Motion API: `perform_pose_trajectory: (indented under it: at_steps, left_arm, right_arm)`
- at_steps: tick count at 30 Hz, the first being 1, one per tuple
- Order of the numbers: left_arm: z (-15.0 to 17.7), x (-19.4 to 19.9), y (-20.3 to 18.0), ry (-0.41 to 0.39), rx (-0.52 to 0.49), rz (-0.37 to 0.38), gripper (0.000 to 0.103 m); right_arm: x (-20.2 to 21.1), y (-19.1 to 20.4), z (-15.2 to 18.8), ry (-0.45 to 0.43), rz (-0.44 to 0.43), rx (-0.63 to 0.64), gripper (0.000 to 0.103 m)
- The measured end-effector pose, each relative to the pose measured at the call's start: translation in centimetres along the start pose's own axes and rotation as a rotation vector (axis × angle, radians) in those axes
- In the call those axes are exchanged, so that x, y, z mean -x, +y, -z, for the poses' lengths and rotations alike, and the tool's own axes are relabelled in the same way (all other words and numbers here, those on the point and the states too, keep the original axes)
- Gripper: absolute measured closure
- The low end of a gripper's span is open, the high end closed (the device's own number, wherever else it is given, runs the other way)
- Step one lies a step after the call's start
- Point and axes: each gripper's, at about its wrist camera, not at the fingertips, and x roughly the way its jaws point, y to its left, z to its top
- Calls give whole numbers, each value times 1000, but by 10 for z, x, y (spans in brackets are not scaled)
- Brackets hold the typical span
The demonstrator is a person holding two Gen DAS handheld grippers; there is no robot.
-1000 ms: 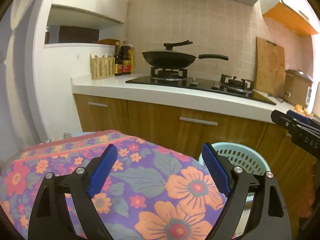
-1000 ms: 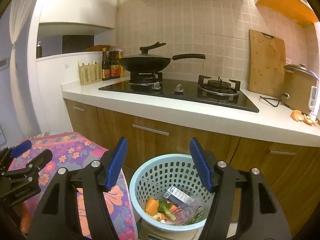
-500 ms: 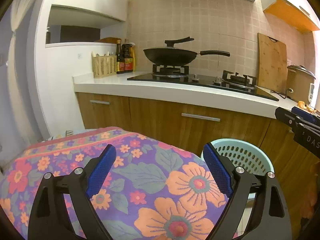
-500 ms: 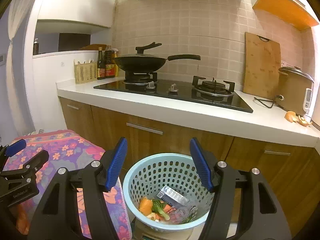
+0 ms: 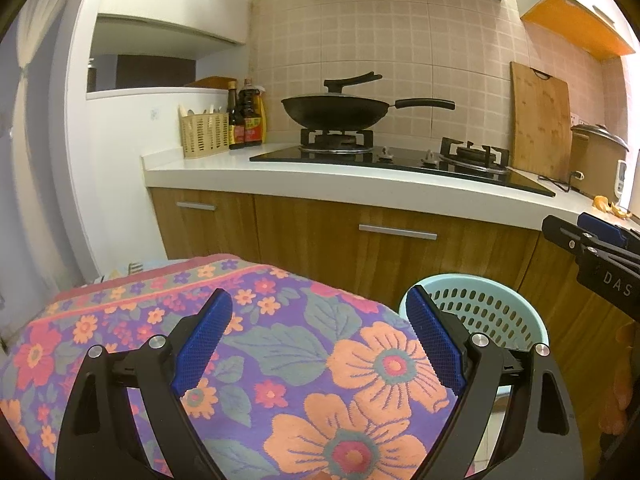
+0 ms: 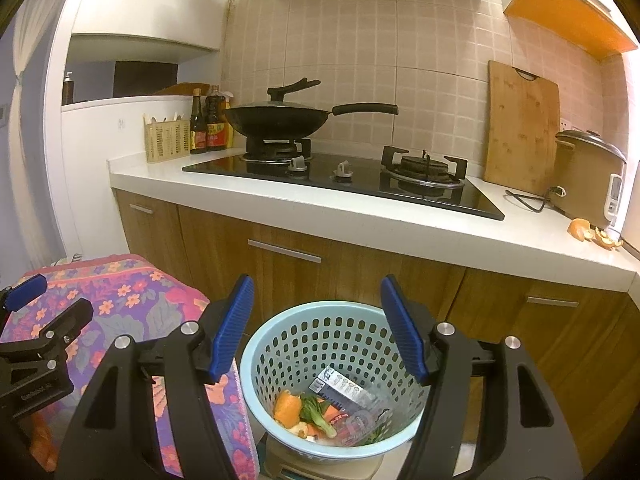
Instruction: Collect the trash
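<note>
A light blue perforated basket (image 6: pixel 280 344) stands on the floor before the cabinets; it holds orange peel, greens and a plastic wrapper (image 6: pixel 344 396). It also shows in the left wrist view (image 5: pixel 500 312). My right gripper (image 6: pixel 316 328) is open and empty above the basket's near rim. My left gripper (image 5: pixel 318 344) is open and empty above a flowered cloth (image 5: pixel 280 360). Orange peels (image 6: pixel 592 234) lie on the white counter (image 6: pixel 360 224) at the far right, next to a rice cooker (image 6: pixel 588 176).
A wok (image 6: pixel 280 116) sits on the black gas hob (image 6: pixel 360 184). A wooden cutting board (image 6: pixel 520 136) leans on the tiled wall. Sauce bottles (image 6: pixel 210 124) and a utensil basket (image 6: pixel 166 140) stand at the counter's left end. Wooden cabinet doors run below.
Both grippers have drawn back and risen a little, so the counter sits lower and shows more of its top. Both jaws stay open and empty.
</note>
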Motion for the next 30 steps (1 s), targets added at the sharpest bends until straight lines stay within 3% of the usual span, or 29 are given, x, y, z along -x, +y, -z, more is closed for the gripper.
perform_pose_trajectory:
  at_steps: [30]
  left_arm:
    - [2, 0, 6, 4, 1, -7, 17]
  right_arm:
    - [-6, -3, 1, 9, -2, -17, 38]
